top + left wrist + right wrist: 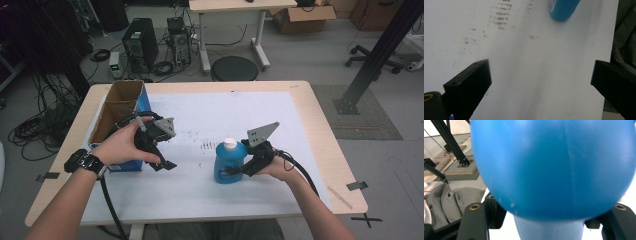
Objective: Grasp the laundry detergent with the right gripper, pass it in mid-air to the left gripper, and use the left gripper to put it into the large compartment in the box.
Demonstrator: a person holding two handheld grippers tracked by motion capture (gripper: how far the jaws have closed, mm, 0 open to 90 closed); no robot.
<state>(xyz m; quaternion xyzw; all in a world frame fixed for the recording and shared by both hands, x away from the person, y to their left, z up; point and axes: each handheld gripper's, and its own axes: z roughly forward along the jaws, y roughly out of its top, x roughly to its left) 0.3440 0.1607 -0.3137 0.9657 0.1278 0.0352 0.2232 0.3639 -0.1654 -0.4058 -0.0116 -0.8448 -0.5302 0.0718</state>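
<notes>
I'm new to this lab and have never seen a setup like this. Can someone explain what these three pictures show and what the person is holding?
A person sits at a table covered with a white sheet, with a hand-held two-jaw gripper in each hand. The big picture comes from a fixed camera above, looking forward and down. The other two come from small cameras riding on each gripper, looking along its black jaws.

The left gripper hangs over the sheet, jaws wide open with nothing between them. The right gripper has its jaws around a blue bottle with a white cap; up close in the right gripper view the bottle looks huge. An open cardboard box stands at the table's left side.
</notes>
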